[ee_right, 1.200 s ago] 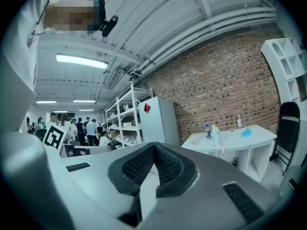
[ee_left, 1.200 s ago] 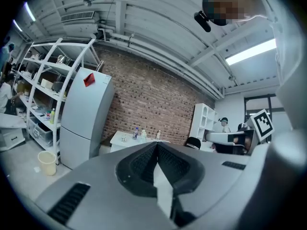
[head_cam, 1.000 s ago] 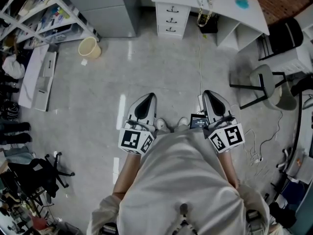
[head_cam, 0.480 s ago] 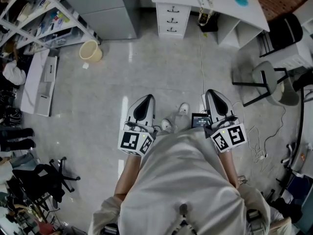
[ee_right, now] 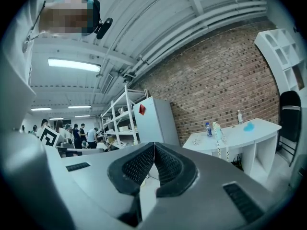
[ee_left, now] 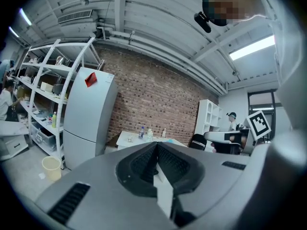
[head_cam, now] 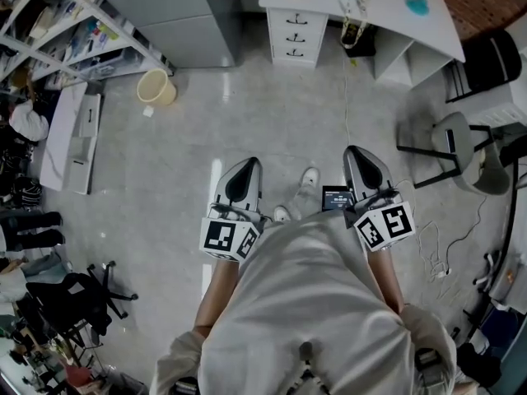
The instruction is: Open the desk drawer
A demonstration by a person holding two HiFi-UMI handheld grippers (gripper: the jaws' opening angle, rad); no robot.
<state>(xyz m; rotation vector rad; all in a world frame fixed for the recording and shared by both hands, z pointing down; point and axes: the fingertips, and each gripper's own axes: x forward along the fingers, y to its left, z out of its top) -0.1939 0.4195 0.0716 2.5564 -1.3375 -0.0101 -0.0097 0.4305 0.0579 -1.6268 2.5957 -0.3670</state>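
A white desk point(head_cam: 387, 11) stands far ahead against the brick wall, with a unit of three drawers point(head_cam: 295, 34) under its left end. Each drawer has a dark handle and all look closed. The desk also shows in the left gripper view point(ee_left: 125, 139) and the right gripper view point(ee_right: 249, 132). My left gripper point(head_cam: 244, 164) and right gripper point(head_cam: 359, 155) are held side by side in front of the person's body, well short of the desk. Both are shut with nothing between the jaws, in the left gripper view point(ee_left: 156, 146) and the right gripper view point(ee_right: 154, 146).
A grey refrigerator point(head_cam: 177, 19) stands left of the desk, with a yellow bucket point(head_cam: 155, 87) and metal shelving point(head_cam: 58, 23) further left. A grey chair point(head_cam: 457, 151) and black chair point(head_cam: 490, 60) stand on the right. Cables point(head_cam: 445, 249) lie on the floor there. People stand far left.
The person has walked a little forward towards the desk, with both grippers carried along. A shoe has stepped forward between the grippers. Both grippers stay shut.
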